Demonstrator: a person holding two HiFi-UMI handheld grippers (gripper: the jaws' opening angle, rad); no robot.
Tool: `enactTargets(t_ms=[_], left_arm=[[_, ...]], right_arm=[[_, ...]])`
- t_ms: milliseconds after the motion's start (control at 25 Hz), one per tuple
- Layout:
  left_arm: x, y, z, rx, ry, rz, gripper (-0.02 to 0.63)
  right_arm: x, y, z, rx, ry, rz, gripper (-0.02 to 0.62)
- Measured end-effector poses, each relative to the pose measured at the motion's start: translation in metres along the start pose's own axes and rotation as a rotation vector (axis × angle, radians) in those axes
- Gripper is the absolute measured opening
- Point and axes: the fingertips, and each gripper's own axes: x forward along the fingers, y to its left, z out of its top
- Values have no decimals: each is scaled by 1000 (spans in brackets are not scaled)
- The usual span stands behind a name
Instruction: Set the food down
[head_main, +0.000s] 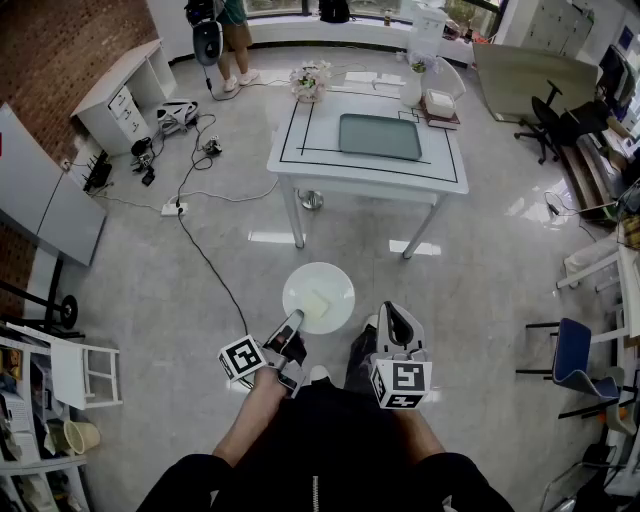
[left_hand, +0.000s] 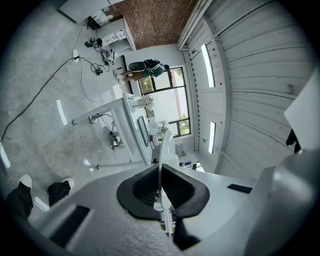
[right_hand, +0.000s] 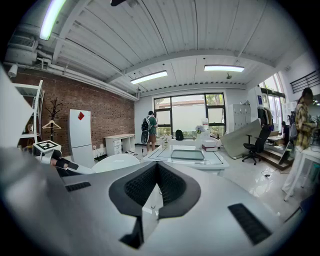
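A white plate (head_main: 318, 297) carries a pale square piece of food (head_main: 316, 304) and hangs over the floor in front of me. My left gripper (head_main: 292, 328) is shut on the plate's near rim. In the left gripper view that rim (left_hand: 164, 150) runs edge-on between the pads of the left gripper (left_hand: 161, 172). My right gripper (head_main: 393, 318) is beside the plate on its right, shut and holding nothing. In the right gripper view the right gripper (right_hand: 156, 170) points at the table, with the plate (right_hand: 116, 162) at its left.
Ahead stands a white table (head_main: 370, 172) with black line markings, a grey tray (head_main: 380, 136), flowers (head_main: 310, 80) and boxes (head_main: 440, 104). A black cable (head_main: 205, 255) crosses the floor on the left. There is a blue chair (head_main: 572, 358) at the right and a person (head_main: 232, 40) at the back.
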Motion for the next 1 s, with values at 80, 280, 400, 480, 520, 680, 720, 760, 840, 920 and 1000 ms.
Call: enactTargets(t_ms=[80,280,400,480,520,680,720,760,840,920,1000], left_arm=[[2,0,-1,-10,1,-12,12],[1,5,0,-14,5,5,12],[4,7,1,-23,9,3,12],[6,9,3,-24,15,8,12],[7,10,4,-27,18,10,12],[16,14,5,-43,30,19,12],[20,14,5,-50,33,14,12],[24,13,5,-59,36,6,12],[31,15,5,-67,44,8,12],[38,20,7,-57,54,28,12],[49,23,8,-57,61,37,12]], right_arm=[[1,0,-1,0,-1,0,9],[2,1,1,13,-26,11,9],[4,3,1,7,-27,9,9],[7,4,1,10,-22,6,9],[9,4,1,13,-19,4,9],[15,0,1,18,-8,-4,9],[16,-2,0,17,-6,-7,9],[18,-4,0,18,-4,-10,9],[23,-9,0,24,-2,-16,9],[29,-14,0,29,2,-19,9],[38,-21,0,33,7,-21,9]])
